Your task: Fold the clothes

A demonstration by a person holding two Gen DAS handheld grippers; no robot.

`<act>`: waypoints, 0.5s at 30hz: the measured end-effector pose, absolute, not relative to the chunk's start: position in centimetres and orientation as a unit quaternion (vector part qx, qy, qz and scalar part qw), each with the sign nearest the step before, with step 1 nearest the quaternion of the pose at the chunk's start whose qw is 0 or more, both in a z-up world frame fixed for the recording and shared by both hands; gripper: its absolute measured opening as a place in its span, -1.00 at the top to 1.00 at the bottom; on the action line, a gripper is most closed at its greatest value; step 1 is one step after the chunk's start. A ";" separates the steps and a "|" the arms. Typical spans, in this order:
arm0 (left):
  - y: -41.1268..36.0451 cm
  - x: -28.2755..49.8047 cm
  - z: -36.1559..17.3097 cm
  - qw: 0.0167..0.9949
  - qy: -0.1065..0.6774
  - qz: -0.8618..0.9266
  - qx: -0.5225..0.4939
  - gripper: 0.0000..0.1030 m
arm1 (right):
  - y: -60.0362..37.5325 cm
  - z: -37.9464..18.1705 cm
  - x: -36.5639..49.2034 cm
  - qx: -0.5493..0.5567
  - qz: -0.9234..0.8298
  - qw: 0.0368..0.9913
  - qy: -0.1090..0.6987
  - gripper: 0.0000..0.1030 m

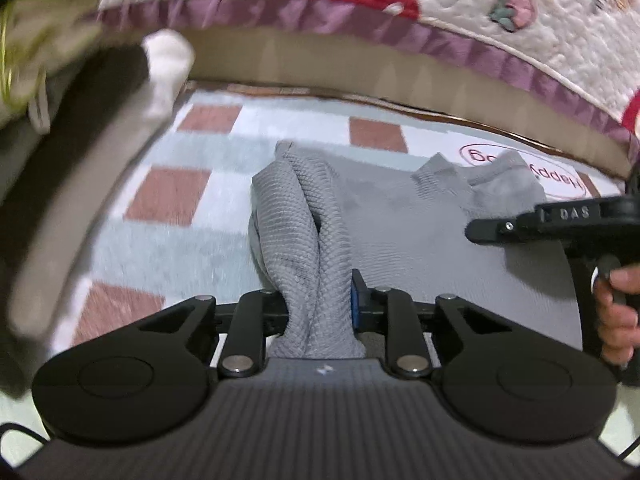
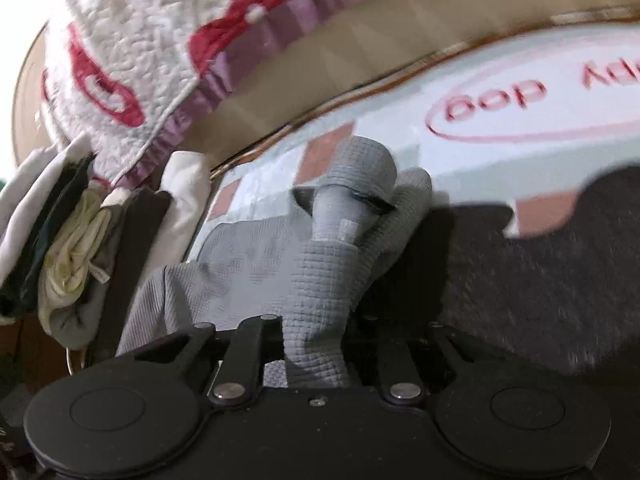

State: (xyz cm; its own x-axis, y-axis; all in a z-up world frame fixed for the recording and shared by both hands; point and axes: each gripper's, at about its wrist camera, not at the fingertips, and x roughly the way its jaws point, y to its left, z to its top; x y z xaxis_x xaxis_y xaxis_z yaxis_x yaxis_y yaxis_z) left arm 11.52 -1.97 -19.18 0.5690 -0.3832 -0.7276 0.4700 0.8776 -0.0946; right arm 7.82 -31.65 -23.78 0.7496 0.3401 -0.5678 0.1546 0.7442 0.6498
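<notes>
- The grey knit garment [image 1: 384, 216] lies spread on the checked mat [image 1: 168, 196] in the middle of the left wrist view, its collar toward the upper right of that frame.
- The left gripper [image 1: 320, 304] is clamped on a bunched ridge of that grey cloth, which rises from the mat straight into the jaws at lower centre.
- In the right wrist view the right gripper [image 2: 316, 344] likewise pinches a twisted fold of the grey knit garment [image 2: 320, 280], low in the middle of the frame; the rest trails away toward the centre, where one end curls over itself.
- In the left view the right gripper's dark body and the person's hand [image 1: 616, 316] on its handle sit at the right edge, over the garment's far side.
- Both pinches look freshly made, so I'd judge this piece is only at the start: gripped at two spots, no neat fold showing yet, cloth still rumpled.
- A stack of clothes [image 2: 68, 248] stands at the left of the right view, under the quilt [image 2: 140, 60] hanging off the bed; whether those count as finished I cannot say.
- Left to do, as I read it: lift, bring the edges over, flatten, set aside.
</notes>
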 end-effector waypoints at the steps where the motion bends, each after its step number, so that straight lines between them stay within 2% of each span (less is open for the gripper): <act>1: -2.1 11.3 -19.0 0.885 0.392 -0.243 0.057 0.61 | -31.4 -23.2 7.7 0.339 0.058 0.874 0.344 0.64; 6: -1.2 12.8 -19.4 0.873 0.429 -0.232 -0.005 0.62 | -31.0 -22.0 8.3 0.300 0.067 0.883 0.354 0.62; 8: -0.5 13.4 -20.0 0.865 0.446 -0.227 -0.036 0.61 | -31.4 -22.7 8.8 0.311 0.059 0.876 0.364 0.46; 10: -0.1 13.9 -20.7 0.858 0.458 -0.223 -0.060 0.52 | -31.8 -23.9 9.1 0.333 0.040 0.864 0.375 0.07; 11: 0.1 14.1 -21.0 0.855 0.464 -0.220 -0.071 0.48 | -32.0 -24.4 9.2 0.346 0.042 0.862 0.369 0.02; 12: 0.3 14.3 -21.5 0.851 0.472 -0.214 -0.082 0.24 | -32.1 -24.8 9.2 0.360 0.048 0.860 0.357 0.00; 13: 0.5 14.6 -22.0 0.848 0.480 -0.205 -0.094 -0.05 | -32.2 -25.2 9.3 0.374 0.054 0.859 0.346 0.03; 14: 0.8 14.9 -22.5 0.843 0.489 -0.198 -0.108 -0.06 | -32.2 -25.3 9.6 0.379 0.056 0.857 0.345 0.14; 15: 1.0 15.1 -22.9 0.838 0.492 -0.200 -0.122 0.12 | -32.2 -25.3 10.2 0.377 0.056 0.853 0.356 0.54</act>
State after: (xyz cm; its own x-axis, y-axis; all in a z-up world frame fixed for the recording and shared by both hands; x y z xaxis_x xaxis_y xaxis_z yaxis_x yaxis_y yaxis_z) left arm 15.12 1.04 -22.85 0.4354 -0.4557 -0.7763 0.2148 0.8901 -0.4020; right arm 10.24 -32.19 -25.26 0.7400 0.3638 -0.5658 0.1728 0.7101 0.6825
